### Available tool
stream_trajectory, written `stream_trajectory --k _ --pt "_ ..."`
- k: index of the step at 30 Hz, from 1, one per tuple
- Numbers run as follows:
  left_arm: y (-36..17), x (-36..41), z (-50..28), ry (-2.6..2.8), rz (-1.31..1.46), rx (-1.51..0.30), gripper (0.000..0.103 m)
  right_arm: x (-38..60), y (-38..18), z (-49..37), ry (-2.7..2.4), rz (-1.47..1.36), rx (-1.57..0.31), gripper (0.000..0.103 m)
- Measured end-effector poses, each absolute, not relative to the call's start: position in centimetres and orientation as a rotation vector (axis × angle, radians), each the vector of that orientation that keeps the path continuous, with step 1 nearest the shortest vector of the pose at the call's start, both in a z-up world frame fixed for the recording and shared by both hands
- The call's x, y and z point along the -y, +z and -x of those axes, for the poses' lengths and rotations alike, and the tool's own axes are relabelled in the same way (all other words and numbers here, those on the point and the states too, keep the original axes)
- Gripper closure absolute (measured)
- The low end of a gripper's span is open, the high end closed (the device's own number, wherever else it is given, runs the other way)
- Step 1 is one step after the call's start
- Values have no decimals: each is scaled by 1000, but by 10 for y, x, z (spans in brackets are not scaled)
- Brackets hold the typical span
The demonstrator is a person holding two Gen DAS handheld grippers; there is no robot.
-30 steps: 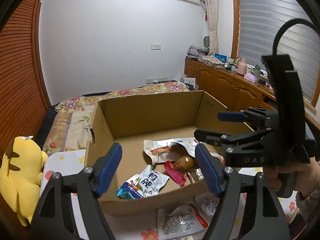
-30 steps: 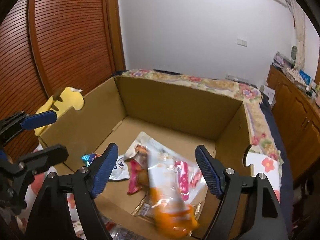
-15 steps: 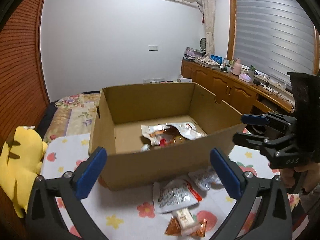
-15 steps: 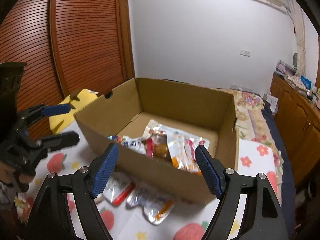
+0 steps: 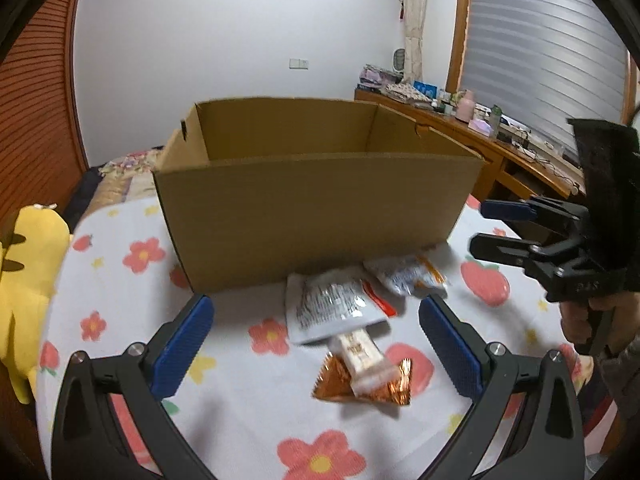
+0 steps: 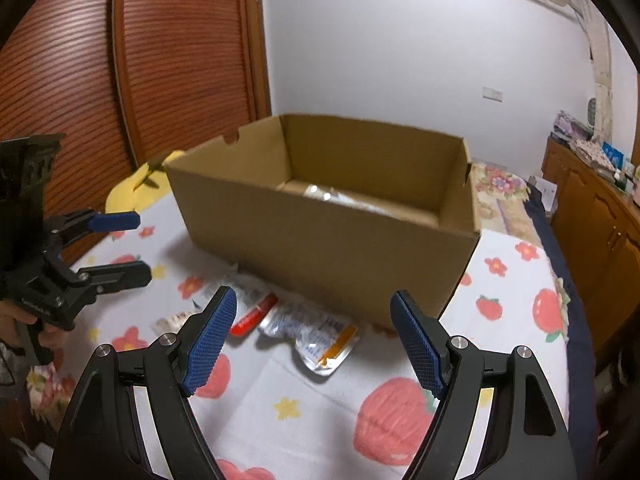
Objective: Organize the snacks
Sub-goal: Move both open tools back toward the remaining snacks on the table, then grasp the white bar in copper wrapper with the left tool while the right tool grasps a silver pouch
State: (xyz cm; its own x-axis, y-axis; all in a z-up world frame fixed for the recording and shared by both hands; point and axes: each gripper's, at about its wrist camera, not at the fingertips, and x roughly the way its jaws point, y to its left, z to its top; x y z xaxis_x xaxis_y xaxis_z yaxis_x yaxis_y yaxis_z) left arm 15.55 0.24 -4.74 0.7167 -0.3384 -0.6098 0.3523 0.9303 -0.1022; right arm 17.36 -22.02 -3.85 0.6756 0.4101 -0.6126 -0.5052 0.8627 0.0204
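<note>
Both of your grippers have pulled back from over the cardboard box (image 5: 312, 216) since a second ago: then they looked down into it, now they sit low before its near wall, over the flowered cloth (image 5: 132, 280). Your left gripper (image 5: 316, 348) has spread from a narrower gap to fully wide, nothing between its blue pads. Your right gripper (image 6: 314, 340) stands apart much as before, also empty; the packet that blurred between its fingers a second ago is gone from there.

From your right wrist view, silvery packets show inside the box. Outside it, touching or just beside the near wall, lie a silver pouch with a red corner (image 5: 332, 308) and a clear pouch with orange trim (image 5: 408, 276). Nearer you, a small white bar (image 5: 360, 356) lies across a copper foil packet (image 5: 360, 384). Print covers the pouches and the bar, but it is too blurred to read. A yellow plush toy (image 5: 28, 256) sits left of the cloth.
</note>
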Motion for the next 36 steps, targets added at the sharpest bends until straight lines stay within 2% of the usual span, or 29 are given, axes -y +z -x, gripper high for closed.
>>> stream_trajectory --k 8,28,34,36 --pt "-62 -2 -149 -393 -11 -699 2 200 -73 -192 595 224 -773 24" --pt "-73 -6 -142 -387 -10 -739 2 174 -105 -223 578 322 -860 24" --pt "-76 -6 -142 -385 -9 -750 2 171 -107 -220 567 344 -854 27" --pt "-77 -5 -142 -384 -11 -752 2 170 -108 -218 569 358 -854 32"
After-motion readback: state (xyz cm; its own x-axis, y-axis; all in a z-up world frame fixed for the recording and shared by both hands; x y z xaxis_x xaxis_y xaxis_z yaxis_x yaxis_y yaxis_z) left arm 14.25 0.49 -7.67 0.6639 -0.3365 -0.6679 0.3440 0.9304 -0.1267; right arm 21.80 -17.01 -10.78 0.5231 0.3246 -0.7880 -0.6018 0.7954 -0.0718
